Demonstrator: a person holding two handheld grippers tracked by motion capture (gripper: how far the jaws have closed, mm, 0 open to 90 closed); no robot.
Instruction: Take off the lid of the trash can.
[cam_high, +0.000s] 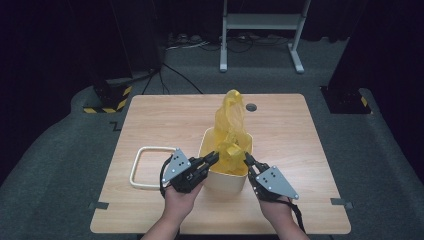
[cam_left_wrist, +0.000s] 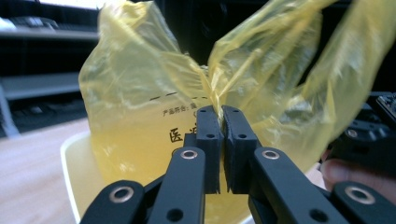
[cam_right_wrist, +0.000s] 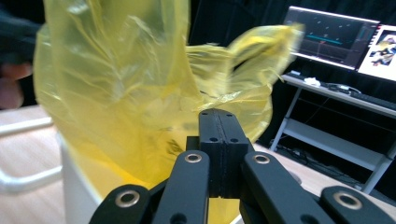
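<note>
Your left claw (cam_high: 215, 158) is clenched on the yellow bag (cam_high: 230, 127) standing in the cream bin (cam_high: 222, 177) mid-worktop (cam_high: 165, 115). Your right claw (cam_high: 247, 159) looks clamped at the bag's other side. A cream frame (cam_high: 150, 167) lies just left of the bin.

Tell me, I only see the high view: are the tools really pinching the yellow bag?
Observer: Yes. In the left gripper view the left tool is closed on a gathered fold of the yellow bag.
Operator: And the other one?
Observer: The right tool is shut, its jaws pressed together against the bag; whether film is caught between them I cannot tell.
Operator: Is anything written on the bag?
Observer: Yes, dark printed characters on the side facing the left tool.
</note>
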